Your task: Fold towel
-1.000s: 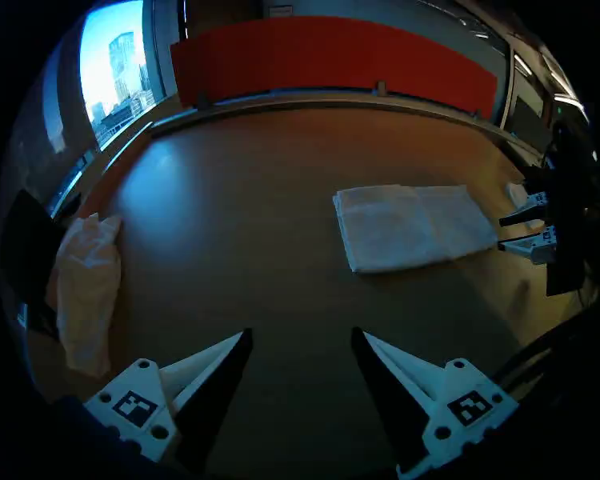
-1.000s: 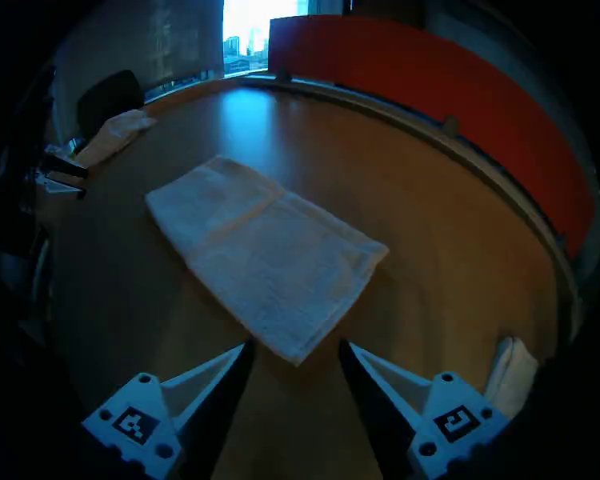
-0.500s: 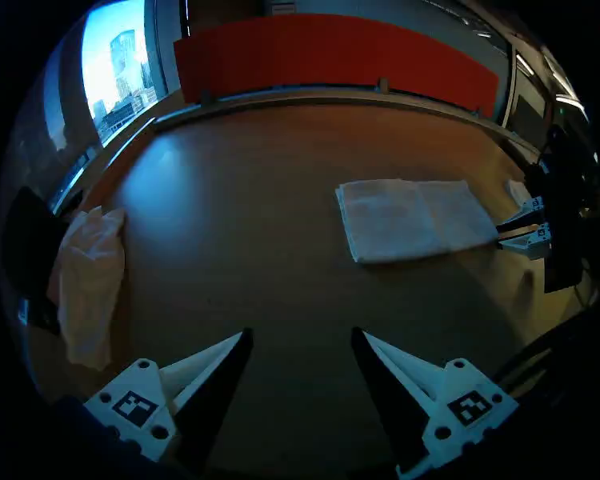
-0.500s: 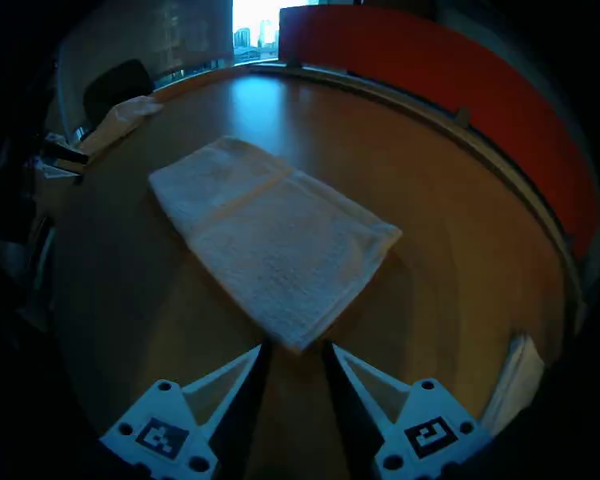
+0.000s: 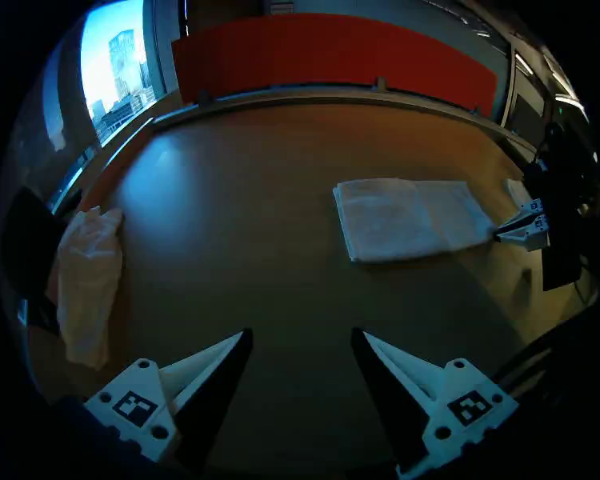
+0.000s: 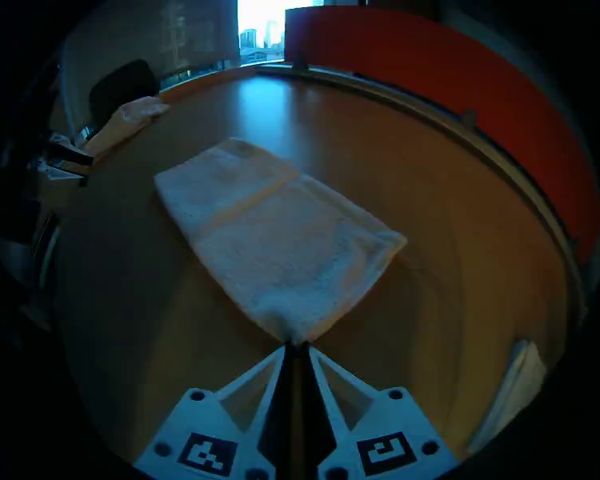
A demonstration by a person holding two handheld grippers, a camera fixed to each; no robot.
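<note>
Right gripper (image 6: 297,350) is pinched tight on the near corner of the folded towel (image 6: 276,240), down at 6 o'clock. Left gripper (image 5: 300,340) sits wide open over the tabletop (image 5: 244,216), with the towel at its 2 o'clock.

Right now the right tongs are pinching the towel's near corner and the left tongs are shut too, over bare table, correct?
Not quite. The left tongs are open, spread wide over the table, as the left gripper view shows. The right tongs do pinch the near corner of the towel.
</note>
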